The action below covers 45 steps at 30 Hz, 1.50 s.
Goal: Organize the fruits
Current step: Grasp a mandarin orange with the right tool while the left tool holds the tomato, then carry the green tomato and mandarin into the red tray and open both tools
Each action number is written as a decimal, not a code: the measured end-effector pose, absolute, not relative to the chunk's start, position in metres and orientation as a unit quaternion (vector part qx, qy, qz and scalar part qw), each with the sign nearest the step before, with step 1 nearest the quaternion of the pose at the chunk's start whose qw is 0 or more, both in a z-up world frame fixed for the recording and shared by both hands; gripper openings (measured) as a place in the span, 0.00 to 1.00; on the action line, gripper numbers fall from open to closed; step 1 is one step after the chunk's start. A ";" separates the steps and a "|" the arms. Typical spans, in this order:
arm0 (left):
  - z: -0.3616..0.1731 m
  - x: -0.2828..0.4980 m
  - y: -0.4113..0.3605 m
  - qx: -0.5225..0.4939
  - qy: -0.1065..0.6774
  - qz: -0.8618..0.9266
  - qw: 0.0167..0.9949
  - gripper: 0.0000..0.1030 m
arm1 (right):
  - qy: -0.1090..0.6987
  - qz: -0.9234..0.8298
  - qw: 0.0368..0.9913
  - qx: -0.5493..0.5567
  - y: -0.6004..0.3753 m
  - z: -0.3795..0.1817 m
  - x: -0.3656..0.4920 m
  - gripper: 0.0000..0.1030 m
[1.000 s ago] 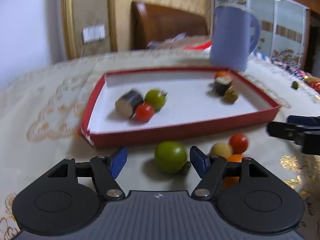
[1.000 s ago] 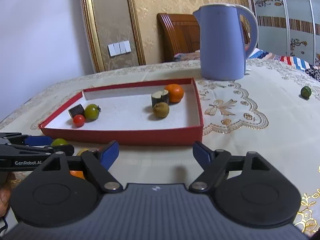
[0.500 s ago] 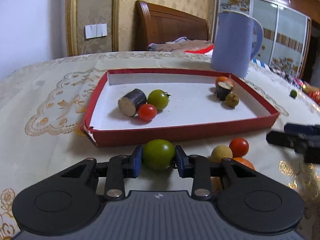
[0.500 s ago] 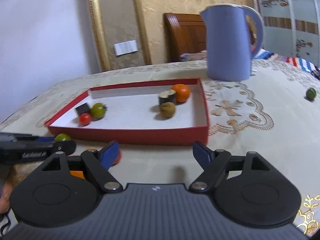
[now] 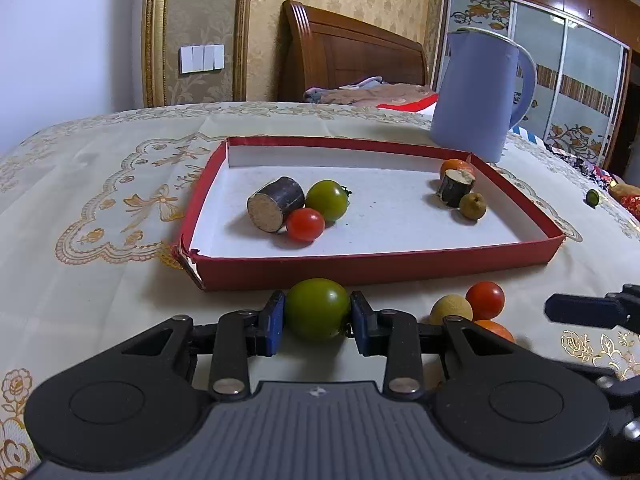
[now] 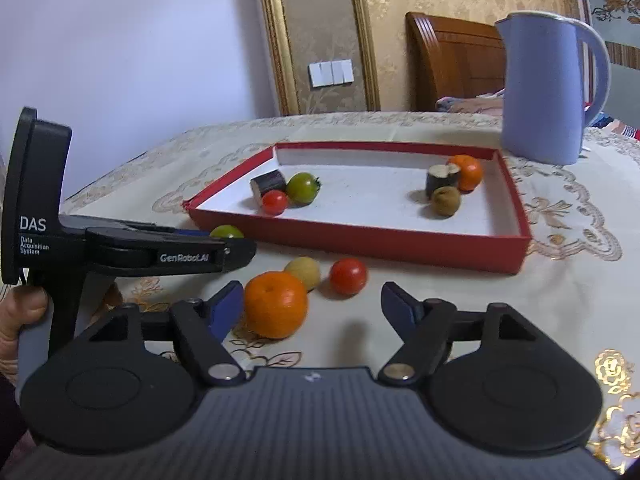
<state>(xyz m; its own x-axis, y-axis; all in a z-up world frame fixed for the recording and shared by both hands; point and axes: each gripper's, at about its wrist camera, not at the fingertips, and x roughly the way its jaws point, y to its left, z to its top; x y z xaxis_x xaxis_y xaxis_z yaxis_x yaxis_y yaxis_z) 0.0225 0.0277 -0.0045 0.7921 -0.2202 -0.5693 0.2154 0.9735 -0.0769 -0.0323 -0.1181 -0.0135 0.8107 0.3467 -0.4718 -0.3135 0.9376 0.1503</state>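
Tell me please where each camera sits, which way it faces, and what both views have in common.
Left wrist: sits on the left tool, faces forward and down over the table; its blue pads clamp a green tomato before the red tray.
Right wrist: sits on the right tool, jaws closing, orange between them untouched; a hand shows.
Shared: tray, blue kettle, loose red tomato.
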 end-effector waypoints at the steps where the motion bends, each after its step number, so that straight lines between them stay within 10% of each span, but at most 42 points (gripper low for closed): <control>1: -0.005 0.022 0.028 -0.004 0.302 -0.115 0.946 0.33 | 0.256 0.173 0.951 0.032 -0.116 -0.014 -0.031 0.69; 12: -0.005 0.024 0.032 -0.014 0.303 -0.100 0.948 0.33 | 0.283 0.163 0.945 0.023 -0.095 -0.019 -0.020 0.64; 20: -0.006 0.024 0.030 -0.008 0.304 -0.097 0.948 0.33 | 0.292 0.161 0.942 0.031 -0.087 -0.024 -0.010 0.38; 45: -0.005 0.022 0.028 0.002 0.299 -0.103 0.949 0.33 | 0.236 0.096 0.967 0.022 -0.118 -0.005 -0.026 0.39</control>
